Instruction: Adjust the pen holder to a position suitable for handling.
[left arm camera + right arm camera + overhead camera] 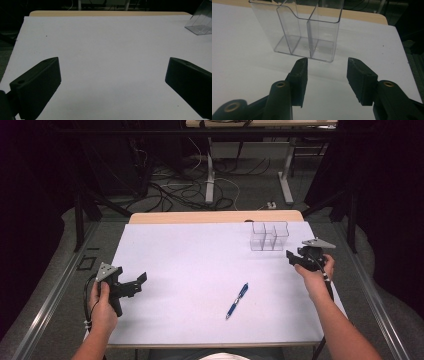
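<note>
cables sprawl over the grey floor behind the white bench; clear organiser near its far right corner, blue pen mid-front. left gripper gapes empty; right gripper half-open, empty.

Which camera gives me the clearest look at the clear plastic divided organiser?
The right gripper view: the clear plastic divided organiser stands close ahead, its dividers plain. The high view shows it small; the left gripper view catches one corner.

Matte black two-jaw left claw and right claw: grey three-cornered top plates, brass screw bushings, black trailing cables; bare forearms.
</note>
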A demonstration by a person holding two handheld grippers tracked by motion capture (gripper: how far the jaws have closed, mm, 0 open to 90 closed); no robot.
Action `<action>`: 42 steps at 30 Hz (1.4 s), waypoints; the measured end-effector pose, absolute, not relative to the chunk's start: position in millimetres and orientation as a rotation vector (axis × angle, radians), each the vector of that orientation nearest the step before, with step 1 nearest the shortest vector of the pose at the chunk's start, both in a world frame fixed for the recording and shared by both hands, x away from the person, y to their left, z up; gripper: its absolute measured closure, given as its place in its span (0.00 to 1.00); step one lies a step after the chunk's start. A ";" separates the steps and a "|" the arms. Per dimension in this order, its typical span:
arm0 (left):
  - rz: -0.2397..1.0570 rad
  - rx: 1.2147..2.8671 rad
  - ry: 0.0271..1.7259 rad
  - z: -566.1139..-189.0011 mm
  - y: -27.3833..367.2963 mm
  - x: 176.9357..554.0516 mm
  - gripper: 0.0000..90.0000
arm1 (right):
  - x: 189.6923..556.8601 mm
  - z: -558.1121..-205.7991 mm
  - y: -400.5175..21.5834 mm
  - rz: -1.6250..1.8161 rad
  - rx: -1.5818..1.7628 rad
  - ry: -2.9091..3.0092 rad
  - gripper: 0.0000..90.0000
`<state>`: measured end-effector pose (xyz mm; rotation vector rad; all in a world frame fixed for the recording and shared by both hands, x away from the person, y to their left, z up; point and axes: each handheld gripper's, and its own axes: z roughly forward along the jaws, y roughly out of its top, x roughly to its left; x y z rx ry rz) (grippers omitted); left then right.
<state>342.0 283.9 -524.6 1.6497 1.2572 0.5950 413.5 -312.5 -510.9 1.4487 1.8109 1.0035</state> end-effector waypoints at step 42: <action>0.578 1.677 1.279 -530.9 286.8 343.1 0.00 | 488.0 -531.8 -324.6 0.914 1.315 1.805 1.00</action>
